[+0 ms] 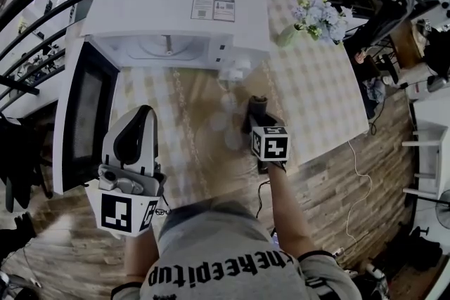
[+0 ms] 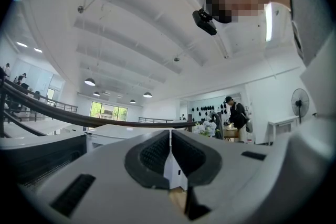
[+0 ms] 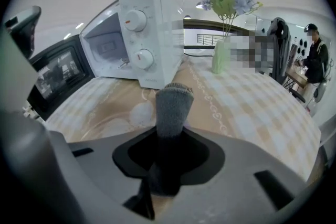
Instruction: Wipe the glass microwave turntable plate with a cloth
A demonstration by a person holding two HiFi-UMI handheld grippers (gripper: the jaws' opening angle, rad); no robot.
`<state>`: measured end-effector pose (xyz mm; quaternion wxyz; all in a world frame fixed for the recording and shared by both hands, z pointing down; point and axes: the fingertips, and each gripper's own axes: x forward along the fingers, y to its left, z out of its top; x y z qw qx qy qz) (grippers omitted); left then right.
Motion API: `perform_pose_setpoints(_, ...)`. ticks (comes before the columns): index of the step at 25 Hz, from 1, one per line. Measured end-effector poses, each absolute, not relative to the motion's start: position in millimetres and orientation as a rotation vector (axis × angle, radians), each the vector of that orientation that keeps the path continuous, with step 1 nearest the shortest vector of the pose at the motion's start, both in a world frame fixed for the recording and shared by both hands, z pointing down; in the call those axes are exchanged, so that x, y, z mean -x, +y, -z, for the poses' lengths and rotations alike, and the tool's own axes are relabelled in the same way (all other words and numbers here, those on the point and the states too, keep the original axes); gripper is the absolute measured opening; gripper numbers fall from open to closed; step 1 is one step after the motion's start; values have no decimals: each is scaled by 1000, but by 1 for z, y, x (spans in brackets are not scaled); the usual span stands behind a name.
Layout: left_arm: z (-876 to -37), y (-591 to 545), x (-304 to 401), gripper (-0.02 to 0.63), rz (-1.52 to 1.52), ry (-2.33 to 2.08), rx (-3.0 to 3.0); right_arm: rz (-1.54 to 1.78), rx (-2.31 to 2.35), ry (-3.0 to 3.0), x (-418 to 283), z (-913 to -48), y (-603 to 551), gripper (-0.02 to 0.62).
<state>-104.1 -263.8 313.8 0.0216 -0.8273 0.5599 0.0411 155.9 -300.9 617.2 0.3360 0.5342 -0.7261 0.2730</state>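
On the checked table (image 1: 318, 96), in front of an open microwave (image 1: 176, 3), a wipe is ready to begin.

The glass turntable plate (image 3: 134, 112) lies flat on the table, out of the oven, between the oven's front and the table's near edge. The right gripper (image 3: 168, 152) sits just beside it, jaws clamped on a rolled grey cloth (image 3: 170, 105). It is unclear whether the cloth touches the glass. The left gripper (image 2: 170, 152) hangs raised over the table's near-left corner, jaws pressed together on nothing. With nothing bracing the plate, a hard one-sided push would likely skid it toward an edge. A snag on the rim could also pull the cloth from its narrow pinch.
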Motion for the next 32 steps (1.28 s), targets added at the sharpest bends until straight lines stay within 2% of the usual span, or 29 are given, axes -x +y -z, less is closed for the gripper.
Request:
perform_pose_setpoints(9, -310, -260, 99, 14, -124, 1731, 2566, -702, -952, -2161, -1, -606, -232, 107)
perform_pose_setpoints(13, -310, -256, 97, 14, -118, 1730, 2561, -602, -854, -2171, 23, -619, -214, 107)
perform_pose_setpoints(19, -308, -252, 98, 14, -118, 1741, 2550, -668, -900, -2168, 0, -620, -222, 107)
perform_pose_setpoints(32, -306, -248, 83, 14, -128, 1714, 2566, -743, -1243, -2030, -132, -625, -253, 107)
